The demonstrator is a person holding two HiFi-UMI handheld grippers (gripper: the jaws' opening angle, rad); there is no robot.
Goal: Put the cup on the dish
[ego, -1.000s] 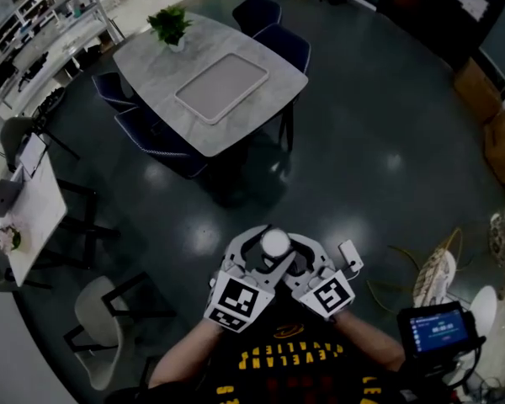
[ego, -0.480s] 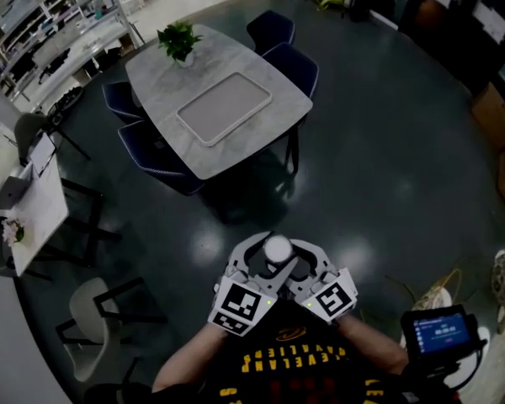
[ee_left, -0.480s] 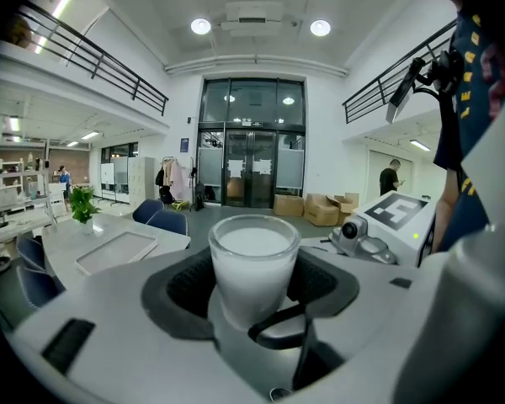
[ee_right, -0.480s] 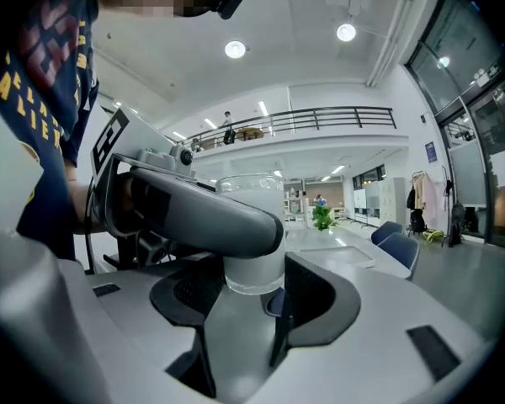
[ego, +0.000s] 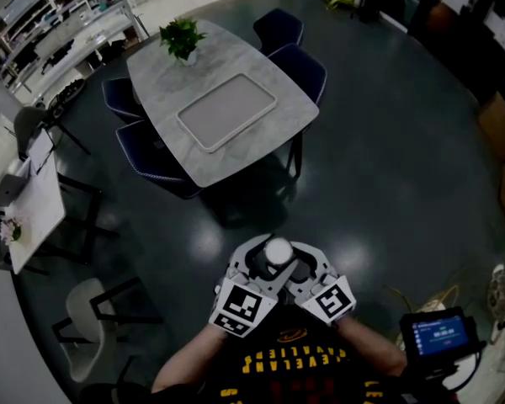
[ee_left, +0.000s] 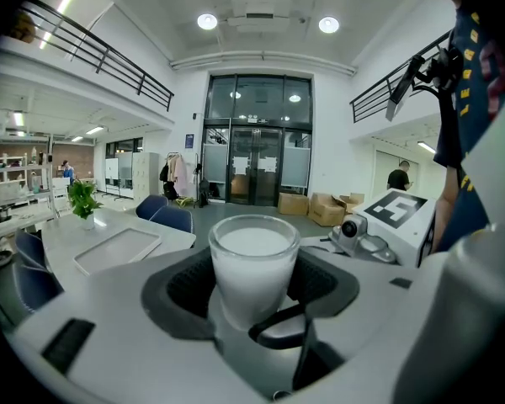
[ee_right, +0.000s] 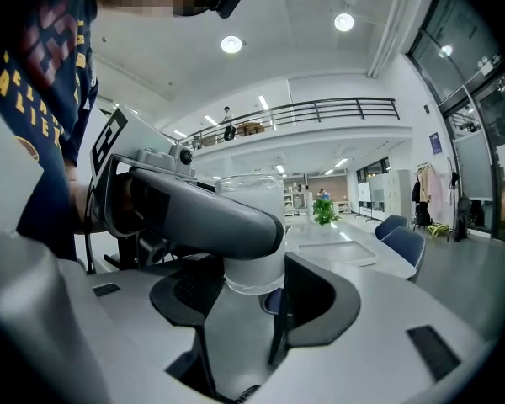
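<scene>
Wide dark floor [ego: 387,167] down there, glossy with lamp reflections, and up at the far left stood the grey stone table [ego: 156,78] with blue chairs [ego: 301,64] tucked in along its edges. Right in the middle of the table lay the pale rectangular tray [ego: 227,112], nothing on it. A leafy green plant [ego: 182,36] sat at the table's far corner.

Now to the action, close in against the person's chest! The left gripper [ego: 261,255] and the right gripper [ego: 296,256] were pressed together side by side, marker cubes facing up, both wrapped round one thing: the cup [ego: 277,248]. It was upright, milky white, carried in the air over the floor and well apart from the table and the tray.

The left gripper view showed that cup standing square between the curved dark pads, jaws clenched on its lower half. In the right gripper view, the cup's base sat between the right jaws too, pads snug at either side, with one grey finger of the left gripper crossing in front of the cup's middle.
</scene>
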